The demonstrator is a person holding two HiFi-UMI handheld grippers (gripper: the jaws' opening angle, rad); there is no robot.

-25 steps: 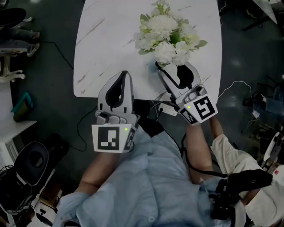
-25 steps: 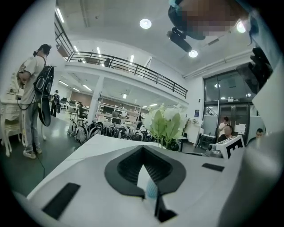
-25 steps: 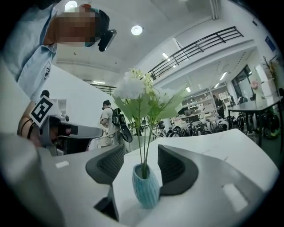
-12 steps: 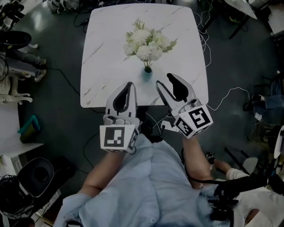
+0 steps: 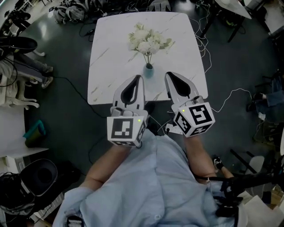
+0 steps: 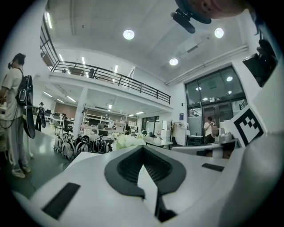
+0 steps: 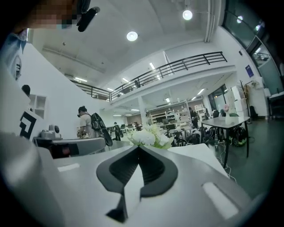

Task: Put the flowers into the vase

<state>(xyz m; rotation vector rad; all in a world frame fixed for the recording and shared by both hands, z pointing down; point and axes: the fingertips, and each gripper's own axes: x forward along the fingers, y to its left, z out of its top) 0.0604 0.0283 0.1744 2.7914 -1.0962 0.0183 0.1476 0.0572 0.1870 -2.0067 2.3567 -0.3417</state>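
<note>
White flowers [image 5: 146, 40] stand in a small blue vase [image 5: 148, 71] near the front middle of the white marble table [image 5: 111, 53]. Both grippers hover level, side by side, at the table's front edge and apart from the vase. My left gripper [image 5: 139, 78] is shut with nothing in it, just left of the vase. The jaws of my right gripper [image 5: 169, 75], just right of the vase, have just been closing and meet empty. The left gripper view shows the closed tips [image 6: 142, 148] with the flowers [image 6: 126, 141] behind them. The right gripper view shows the same: closed tips [image 7: 138, 147], flowers [image 7: 148, 136] beyond.
Cables [image 5: 222, 95] trail over the dark floor right of the table. Chairs [image 5: 20, 66] stand at the left and bags [image 5: 75, 11] lie beyond the far edge. A person [image 6: 15, 111] stands in the hall, and another table [image 7: 226, 122] stands to the right.
Both grippers have risen and drawn back from the vase. The right gripper's jaws, spread before, are closed now. The head view takes in the whole table.
</note>
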